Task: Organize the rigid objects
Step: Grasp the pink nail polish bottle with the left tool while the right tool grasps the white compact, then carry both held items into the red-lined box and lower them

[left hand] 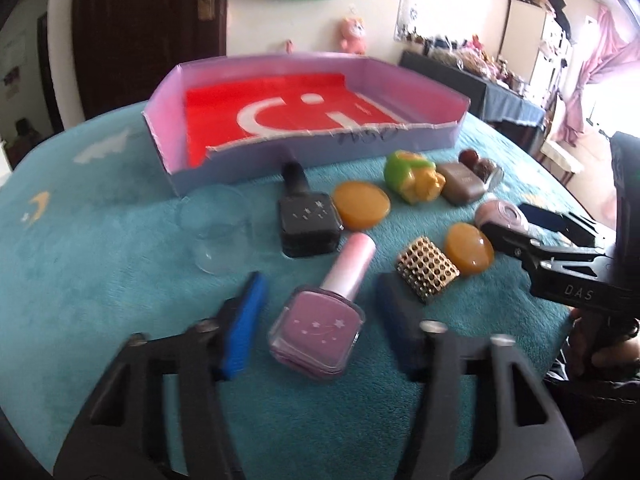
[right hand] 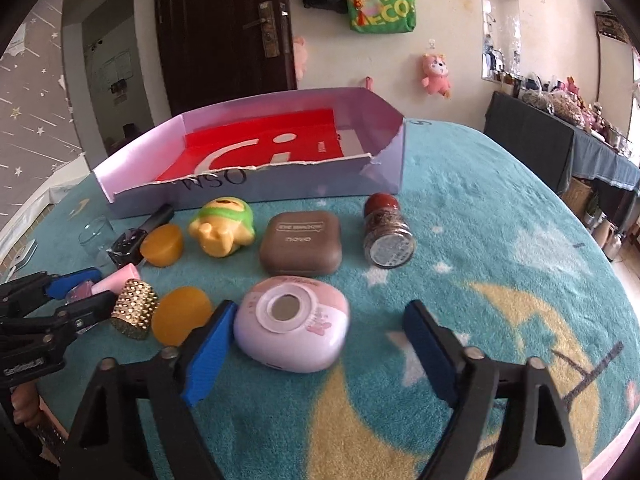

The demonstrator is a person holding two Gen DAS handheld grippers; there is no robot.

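A lilac nail polish bottle with a pink cap lies on the teal blanket between the blue pads of my left gripper, which is open around it. The open right gripper straddles a round pink compact; its left pad is close to the compact, its right pad stands apart. In the left wrist view the right gripper reaches in from the right around the same compact. The left gripper shows at the left edge of the right wrist view. A lavender box with a red floor stands behind, nothing in it.
Laid out before the box: a black nail polish, two amber discs, a gold studded piece, a green-yellow toy, a brown eyeshadow case, a red-capped glitter jar, a clear glass.
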